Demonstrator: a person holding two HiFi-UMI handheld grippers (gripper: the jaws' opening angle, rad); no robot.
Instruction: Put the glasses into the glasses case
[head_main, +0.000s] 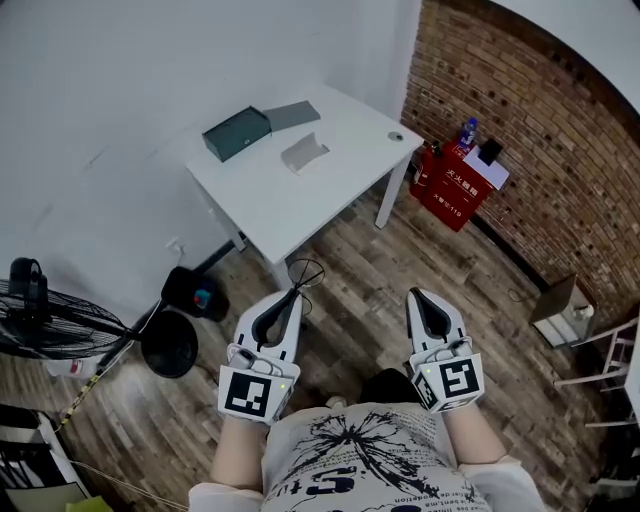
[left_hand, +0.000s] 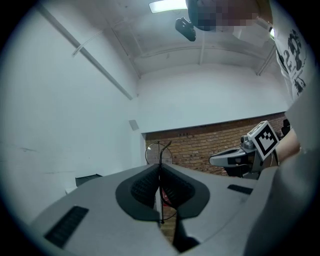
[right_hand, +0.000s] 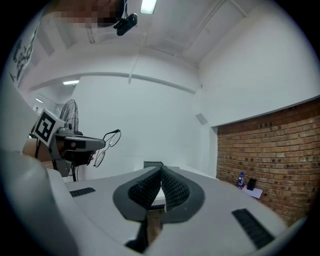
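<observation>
Thin black-rimmed glasses (head_main: 303, 275) stick out from the tip of my left gripper (head_main: 293, 293), which is shut on their frame, above the wooden floor in front of the table. In the left gripper view a lens (left_hand: 159, 151) shows just past the closed jaws of the left gripper (left_hand: 160, 167). My right gripper (head_main: 417, 295) is shut with nothing in it, level with the left one. The dark green glasses case (head_main: 237, 133) lies at the far left of the white table (head_main: 330, 200), with a grey-green flap (head_main: 292, 115) behind it. The right gripper view shows the glasses (right_hand: 107, 145) and my right gripper (right_hand: 161, 172).
A pale grey folded piece (head_main: 305, 153) lies mid-table. A red box (head_main: 455, 185) with a bottle (head_main: 467, 132) stands by the brick wall. A fan (head_main: 40, 320) and a black round base (head_main: 168, 343) are on the left, and a small stand (head_main: 563, 310) is at the right.
</observation>
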